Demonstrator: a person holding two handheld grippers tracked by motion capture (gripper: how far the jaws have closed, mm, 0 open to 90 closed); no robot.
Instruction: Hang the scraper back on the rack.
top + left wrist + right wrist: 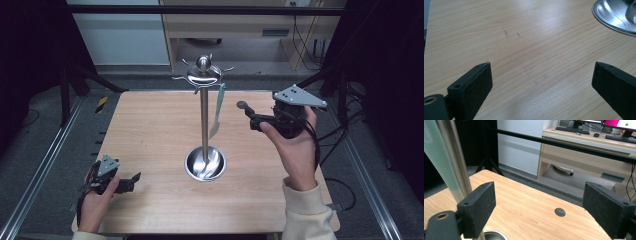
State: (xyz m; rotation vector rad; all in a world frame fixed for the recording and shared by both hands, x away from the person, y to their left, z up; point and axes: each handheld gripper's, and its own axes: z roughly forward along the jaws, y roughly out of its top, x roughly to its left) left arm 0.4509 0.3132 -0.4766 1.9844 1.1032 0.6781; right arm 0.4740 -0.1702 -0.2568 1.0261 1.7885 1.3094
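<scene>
Pale green utensil (218, 111) hangs from a hook at top of steel stand (204, 125), mid surface (150, 130). R gripper (246, 111) just beside it, jaws spread, nothing between. L gripper (131, 179) low near front edge, jaws spread, empty. Risk: R jaws bump utensil, it swings off hook or stand tips. Hook contact too small to make out; utensil's lower end blurs against pole.

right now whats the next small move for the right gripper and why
Probably draw the right gripper back from the stand. Its jaws stand open with nothing between them, and the pale green utensil hangs from a hook at the top, apart from the gripper.
</scene>
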